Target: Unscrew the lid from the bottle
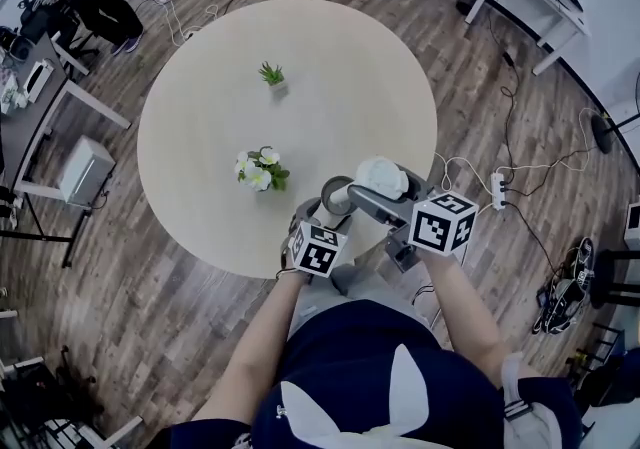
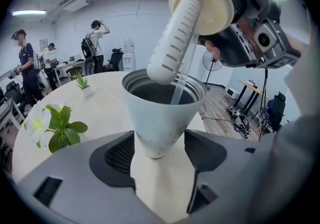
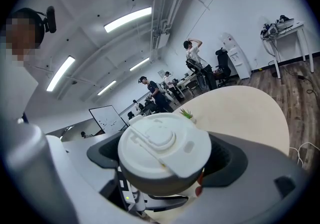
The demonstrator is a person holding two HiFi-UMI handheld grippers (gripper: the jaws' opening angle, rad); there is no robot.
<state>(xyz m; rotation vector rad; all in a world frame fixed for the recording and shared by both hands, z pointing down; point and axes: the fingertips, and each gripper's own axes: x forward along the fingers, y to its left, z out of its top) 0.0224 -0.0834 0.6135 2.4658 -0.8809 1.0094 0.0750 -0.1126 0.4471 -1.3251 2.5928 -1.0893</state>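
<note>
While left tool (image 2: 159,149) clamps bottle (image 2: 160,113), right tool (image 3: 166,159) grips lid (image 3: 161,140), off, tilted above bottle mouth.

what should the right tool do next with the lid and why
Probably lift the lid a bit higher: it is already off, held tilted in the right tool, but its strainer and straw reach into the bottle clamped by the left tool.
</note>
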